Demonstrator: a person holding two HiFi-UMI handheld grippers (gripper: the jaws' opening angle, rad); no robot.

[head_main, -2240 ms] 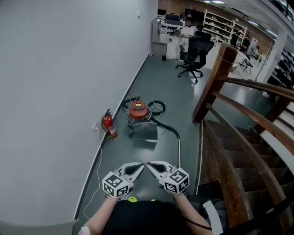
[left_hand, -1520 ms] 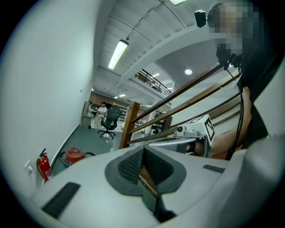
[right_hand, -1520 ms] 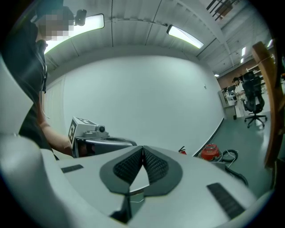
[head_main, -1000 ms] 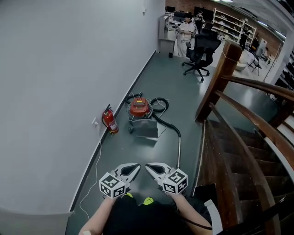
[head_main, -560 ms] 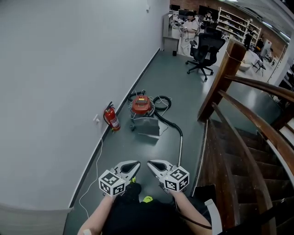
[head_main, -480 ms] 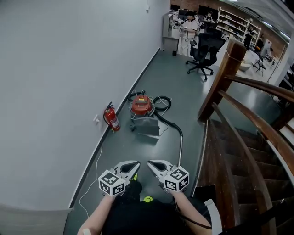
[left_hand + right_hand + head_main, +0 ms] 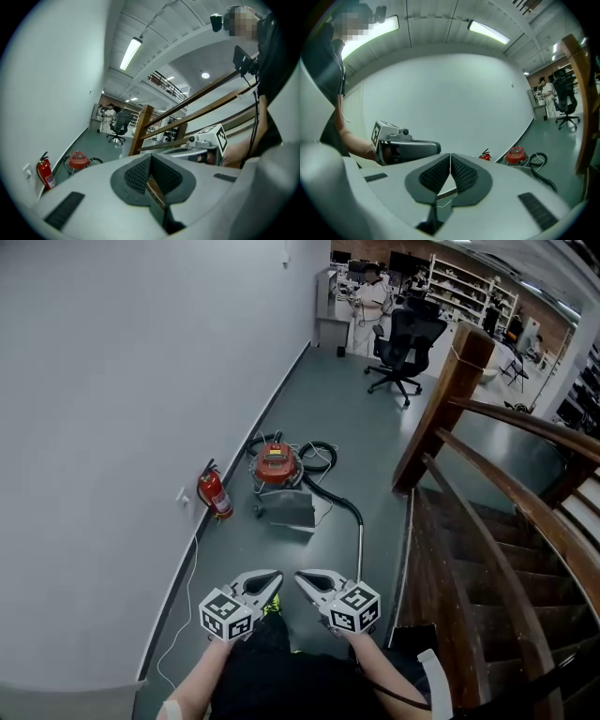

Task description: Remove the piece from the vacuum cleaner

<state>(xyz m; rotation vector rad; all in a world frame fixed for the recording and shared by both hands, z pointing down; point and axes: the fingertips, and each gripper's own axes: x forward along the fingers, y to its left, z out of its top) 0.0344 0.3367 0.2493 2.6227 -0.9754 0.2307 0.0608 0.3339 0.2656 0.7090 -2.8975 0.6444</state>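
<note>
One metal wand (image 7: 360, 554), head view only

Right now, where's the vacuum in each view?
Head view: vacuum just above centre, slightly left.
Left gripper view: vacuum at lower left, small.
Right gripper view: vacuum right of centre, below mid-height.
Shared landmark: the red extinguisher, just left of the vacuum in all three.

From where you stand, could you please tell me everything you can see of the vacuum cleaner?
The vacuum cleaner sits on the floor near the wall, beside a fire extinguisher. It has a round red top over a grey, metal-looking body. Its black hose loops behind, then runs toward me into a silver tube.
</note>
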